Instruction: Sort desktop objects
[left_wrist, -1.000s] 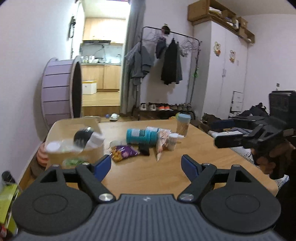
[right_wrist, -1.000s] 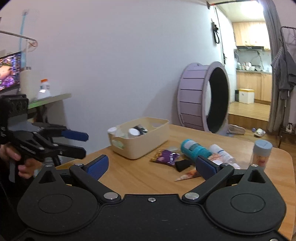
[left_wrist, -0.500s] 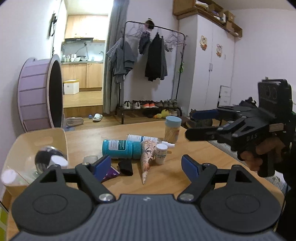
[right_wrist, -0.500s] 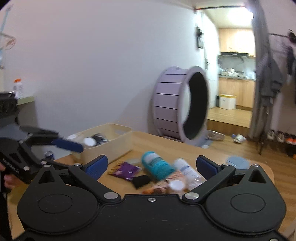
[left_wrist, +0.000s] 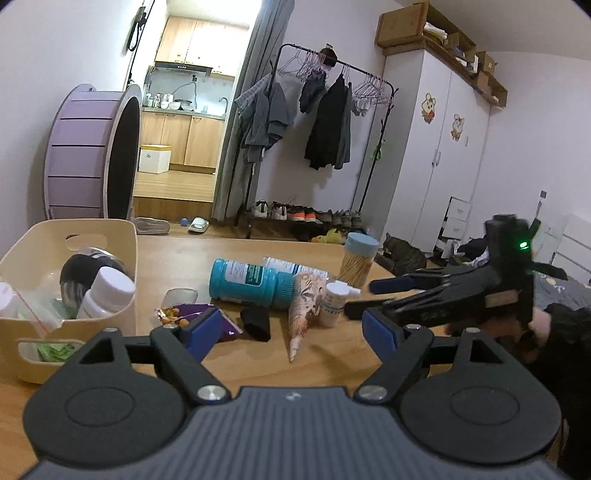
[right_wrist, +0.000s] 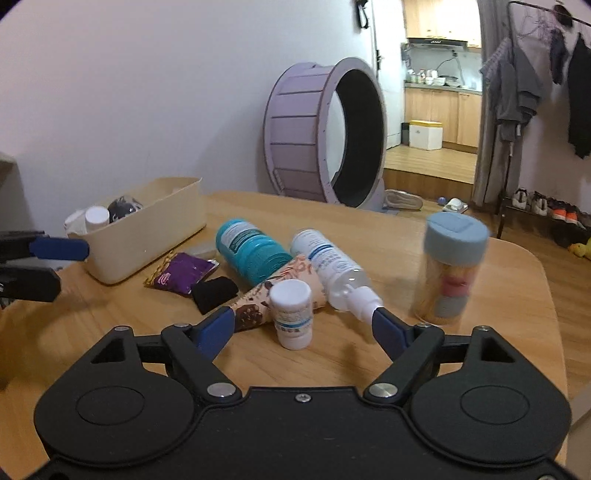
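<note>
My right claw (right_wrist: 303, 328) hangs spread wide and empty just above the table (right_wrist: 369, 354), with the small white bottle (right_wrist: 291, 314) standing upright between its 2 fingers. My left claw (left_wrist: 293, 330) is spread and empty too, facing the teal bottle (left_wrist: 251, 282), the paper cone (left_wrist: 304, 314) and the purple snack bag (left_wrist: 192, 317). The cream bin (left_wrist: 122, 266) holding 2 white bottles sits at its left.

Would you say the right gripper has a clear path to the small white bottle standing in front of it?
Probably yes. The right gripper is open, and the small white bottle stands upright between its fingers' line, nearest of the pile, with only the patterned cone leaning close behind it.
</note>
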